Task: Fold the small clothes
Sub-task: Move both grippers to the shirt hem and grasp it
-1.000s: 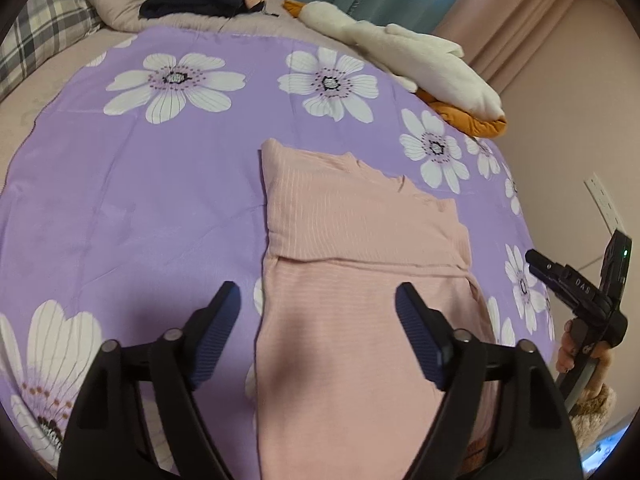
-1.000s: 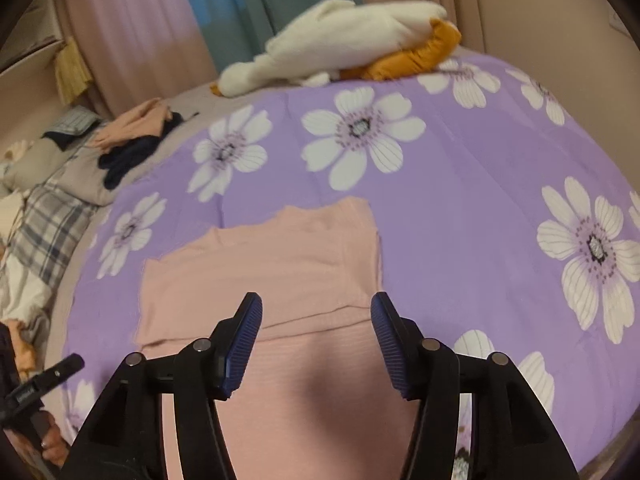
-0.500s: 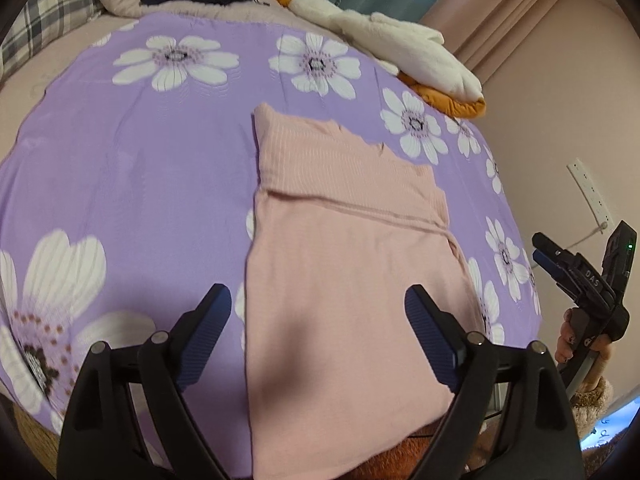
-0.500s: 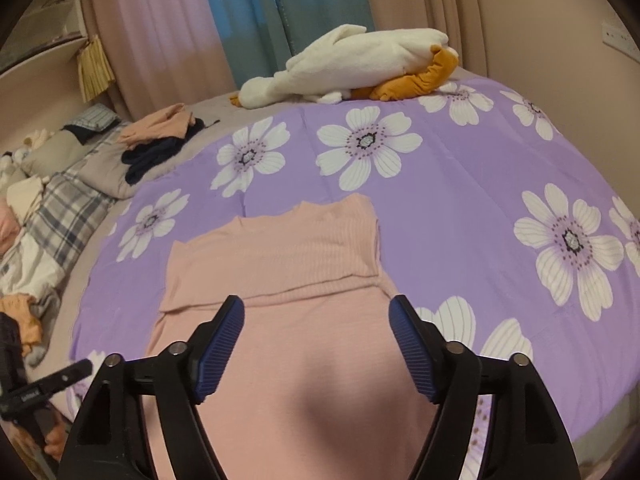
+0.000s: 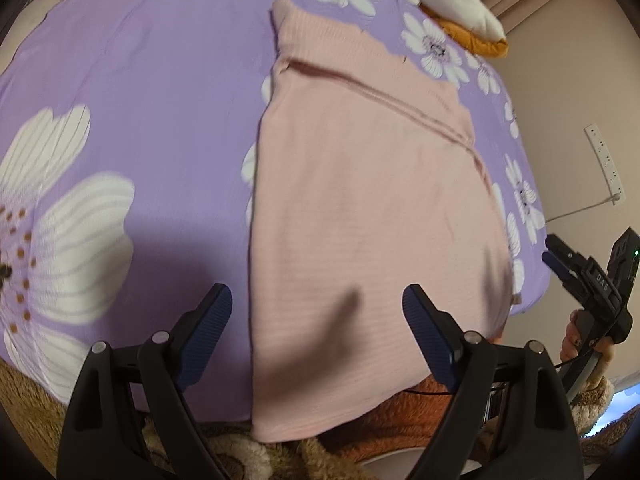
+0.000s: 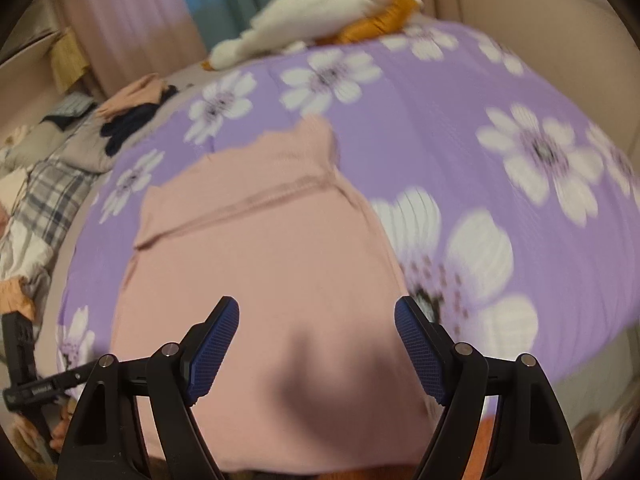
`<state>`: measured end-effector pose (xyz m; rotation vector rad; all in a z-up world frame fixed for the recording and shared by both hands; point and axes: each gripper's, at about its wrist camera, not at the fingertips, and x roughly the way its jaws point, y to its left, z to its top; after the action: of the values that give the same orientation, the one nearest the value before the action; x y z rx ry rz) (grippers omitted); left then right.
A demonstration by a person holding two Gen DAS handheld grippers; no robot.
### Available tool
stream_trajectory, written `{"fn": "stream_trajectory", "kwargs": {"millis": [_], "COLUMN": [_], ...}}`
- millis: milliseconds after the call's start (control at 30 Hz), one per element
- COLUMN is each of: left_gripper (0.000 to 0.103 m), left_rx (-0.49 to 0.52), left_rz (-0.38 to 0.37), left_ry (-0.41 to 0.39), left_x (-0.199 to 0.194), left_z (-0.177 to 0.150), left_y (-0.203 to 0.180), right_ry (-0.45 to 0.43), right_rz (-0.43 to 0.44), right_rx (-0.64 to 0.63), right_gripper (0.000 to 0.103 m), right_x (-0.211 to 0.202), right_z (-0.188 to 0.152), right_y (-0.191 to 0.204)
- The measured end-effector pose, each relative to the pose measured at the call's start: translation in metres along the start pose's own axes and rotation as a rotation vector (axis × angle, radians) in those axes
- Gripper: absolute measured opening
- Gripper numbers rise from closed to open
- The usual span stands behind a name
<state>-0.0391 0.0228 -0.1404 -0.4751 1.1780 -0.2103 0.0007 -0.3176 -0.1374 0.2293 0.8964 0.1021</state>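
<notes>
Pink top (image 5: 360,208) lies flat on a bed under a purple sheet (image 5: 160,120) printed with white flowers, its far end folded over into a narrower band with a visible seam line across it. The near hem hangs over the bed's front edge, above something brown and furry whose nature cannot be told.

Left gripper (image 5: 316,316) hovers above the near part of the top, its blue-padded fingers (image 5: 208,332) spread wide and holding nothing; one finger sits over the purple sheet just left of the top's edge, the other over the pink cloth. Its shadow falls on the fabric between them.

Right gripper (image 6: 316,332) also hangs over the near part of the top, fingers (image 6: 420,352) spread wide apart and empty, both over the pink cloth. This view is blurred. In the left wrist view the right gripper shows at the far right edge, off the bed's side, held by a hand (image 5: 580,340).

At the far side of the bed lies a white and orange plush toy (image 6: 320,20). To the left are a pile of dark and peach clothes (image 6: 132,112) and a plaid blanket (image 6: 48,196). Curtains (image 6: 160,12) hang behind.
</notes>
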Motion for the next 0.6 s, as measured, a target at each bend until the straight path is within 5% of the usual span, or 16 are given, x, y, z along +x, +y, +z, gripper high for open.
{"fn": "stream_trajectory", "kwargs": {"millis": [433,600], "left_gripper": [0.075,0.064], "left_rx": [0.000,0.010], "left_rz": [-0.017,-0.052], "left_ry": [0.084,0.134], "left_x": [0.005,0.009], "left_z": [-0.031,-0.039], "left_y": [0.004,0.005], "right_ry": [0.187,0.209], "right_rz": [-0.104,-0.085], "right_rx": [0.128,0.148], "right_gripper": [0.080,0.070], "right_x": [0.011,0.010], "right_z": [-0.056,-0.065], "right_y": [-0.045,-0.054]}}
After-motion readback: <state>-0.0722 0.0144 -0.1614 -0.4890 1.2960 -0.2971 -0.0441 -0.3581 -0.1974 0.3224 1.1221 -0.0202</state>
